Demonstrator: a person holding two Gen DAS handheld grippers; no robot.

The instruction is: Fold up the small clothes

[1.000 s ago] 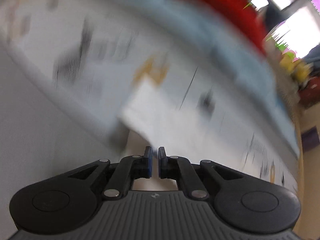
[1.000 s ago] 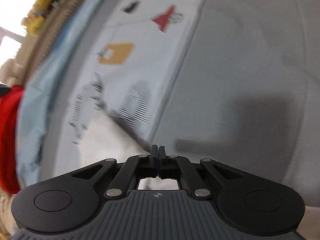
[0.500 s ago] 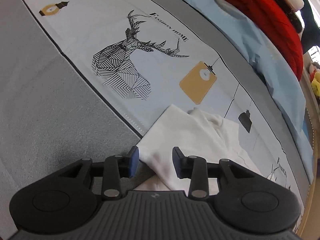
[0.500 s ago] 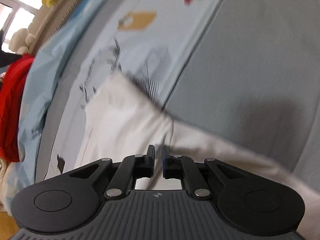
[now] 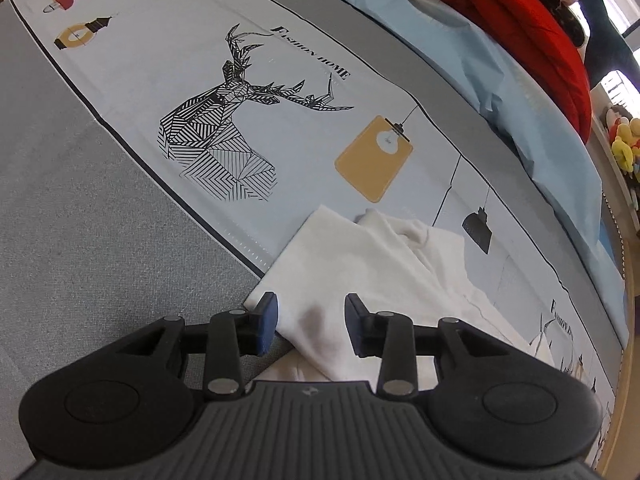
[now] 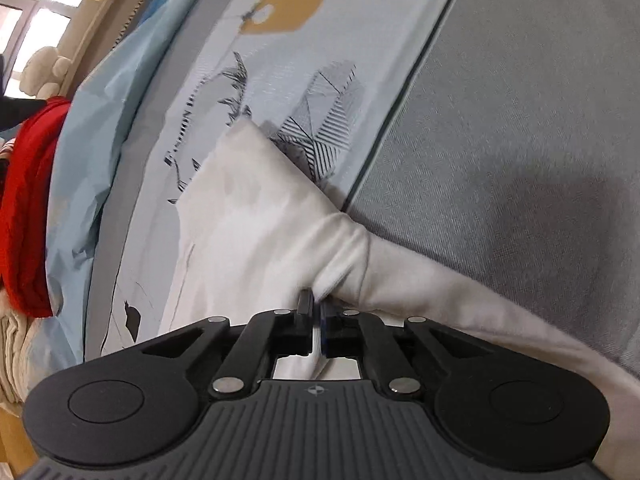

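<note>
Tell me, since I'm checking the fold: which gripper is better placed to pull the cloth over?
Right. The right gripper is shut on the white cloth, while the left gripper stands open over a corner, pads not pressing.

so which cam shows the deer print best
Left wrist view: the deer print is sharp and whole, antlers included. In the right wrist view the deer print is blurred and partly hidden behind the white garment.

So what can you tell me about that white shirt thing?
The white garment is soft, plain cloth, partly folded into layers with rumpled seams. It lies on the printed cloth near the deer picture, one corner reaching the grey cover. The left hand-held gripper is open, with a folded corner between its fingers, unpinched. The right hand-held gripper is shut on a bunched fold.
</note>
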